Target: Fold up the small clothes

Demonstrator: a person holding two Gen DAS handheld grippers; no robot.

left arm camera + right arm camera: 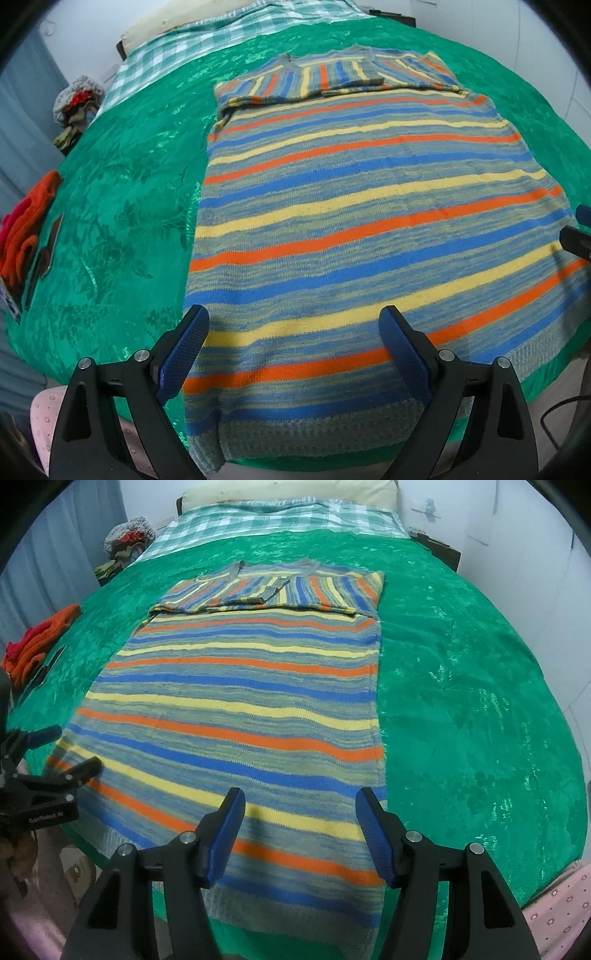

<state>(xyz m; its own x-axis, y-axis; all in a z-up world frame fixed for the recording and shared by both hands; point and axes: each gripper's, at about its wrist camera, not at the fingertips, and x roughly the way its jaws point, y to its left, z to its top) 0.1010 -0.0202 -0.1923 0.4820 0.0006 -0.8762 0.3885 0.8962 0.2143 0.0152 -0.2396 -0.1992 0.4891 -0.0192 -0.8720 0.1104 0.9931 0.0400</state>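
Note:
A striped knit sweater (362, 206) in blue, yellow, orange and grey lies flat on the green bedspread (122, 206), hem toward me, both sleeves folded across the chest at the far end. It also shows in the right wrist view (243, 701). My left gripper (295, 332) is open and empty, hovering over the hem's left part. My right gripper (299, 816) is open and empty, over the hem's right part. The left gripper (62, 749) also shows at the left edge of the right wrist view, and the right gripper's fingertips (578, 230) at the right edge of the left wrist view.
Orange and red clothes (26, 236) are piled at the bed's left edge beside dark scissors (48, 251). A checked sheet (280, 518) and pillow (288, 491) lie at the head. A heap of clothes (125, 542) sits far left. White walls flank the bed.

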